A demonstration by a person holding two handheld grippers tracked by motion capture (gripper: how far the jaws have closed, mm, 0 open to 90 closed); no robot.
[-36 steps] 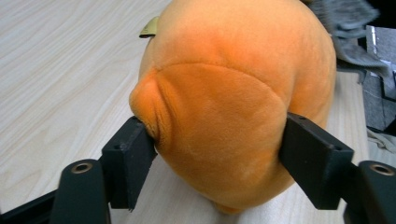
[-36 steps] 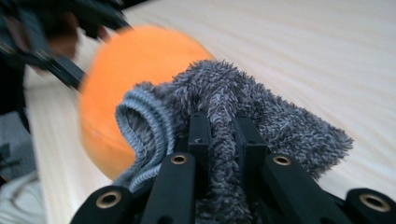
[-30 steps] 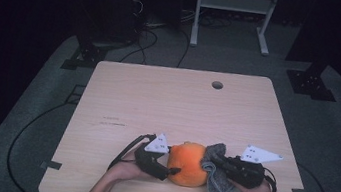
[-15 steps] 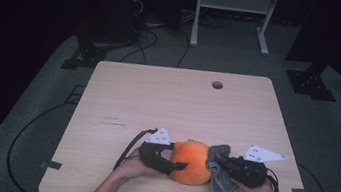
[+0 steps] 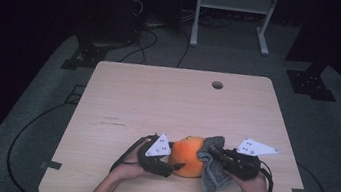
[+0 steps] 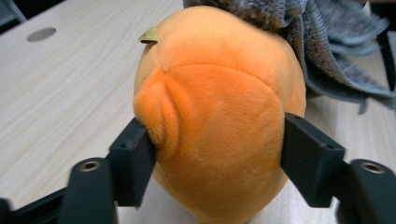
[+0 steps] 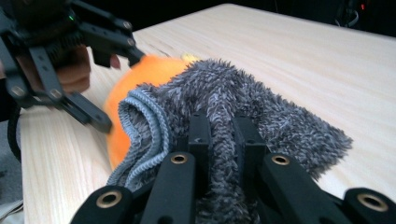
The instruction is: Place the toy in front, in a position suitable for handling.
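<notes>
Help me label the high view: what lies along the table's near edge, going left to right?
Left tool → orange plush fruit → grey cloth → right tool.

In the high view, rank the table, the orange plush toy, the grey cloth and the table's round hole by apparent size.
1. Table, largest by far.
2. and 3. Orange plush toy and grey cloth: look alike, and the cloth is bunched, so unranked.
4. Round hole, smallest.

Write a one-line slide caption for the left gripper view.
Left gripper clamps an orange plush fruit on the wooden table, grey cloth draped behind.
</notes>
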